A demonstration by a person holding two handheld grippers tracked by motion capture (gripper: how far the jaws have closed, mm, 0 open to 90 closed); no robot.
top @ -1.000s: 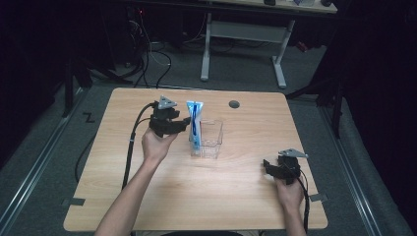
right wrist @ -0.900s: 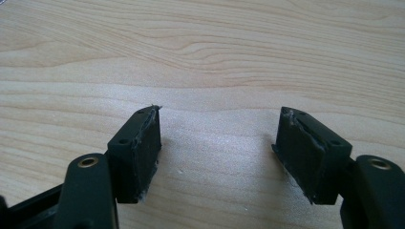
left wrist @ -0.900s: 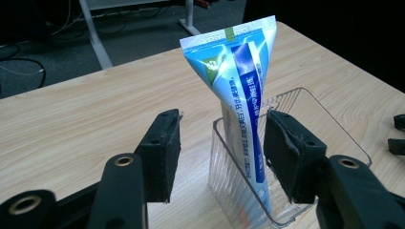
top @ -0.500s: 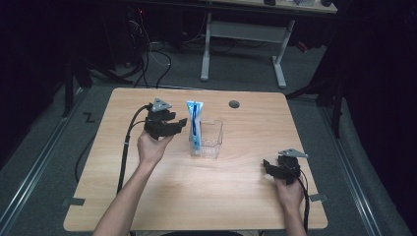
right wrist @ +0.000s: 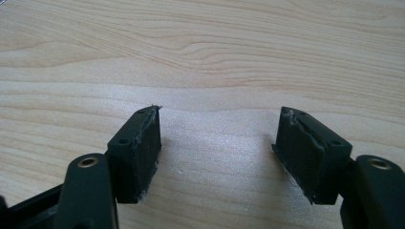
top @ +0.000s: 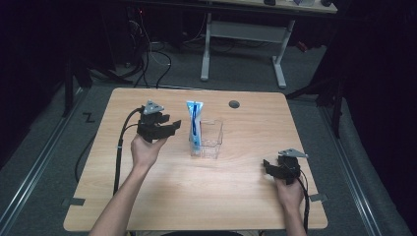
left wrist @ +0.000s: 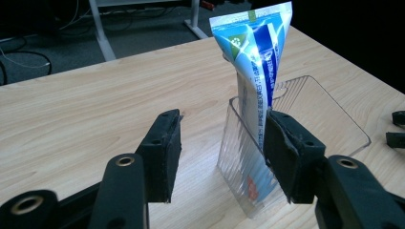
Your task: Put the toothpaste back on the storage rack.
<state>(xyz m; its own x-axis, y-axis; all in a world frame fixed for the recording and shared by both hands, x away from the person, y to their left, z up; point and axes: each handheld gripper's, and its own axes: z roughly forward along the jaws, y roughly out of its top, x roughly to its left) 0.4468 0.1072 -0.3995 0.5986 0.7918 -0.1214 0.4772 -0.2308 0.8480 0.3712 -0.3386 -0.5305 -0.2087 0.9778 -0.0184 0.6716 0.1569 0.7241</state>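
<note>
Left gripper view: unreadable blue-white tube (left wrist: 255, 62)

We see a light wooden table (top: 147, 196) on grey carpet (top: 44, 162), a white-legged desk (top: 241, 34) beyond it, cables (top: 152, 54) trailing into dark surroundings.

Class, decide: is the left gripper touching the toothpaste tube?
Apart. The high view shows bare table between the left gripper and the toothpaste tube; the left gripper view shows open jaws holding nothing.

One blue-and-white tube (top: 195, 123); one clear plastic bin (top: 210, 139); two grippers, left (top: 169, 129) and right (top: 268, 167); one surface (top: 246, 191).
</note>
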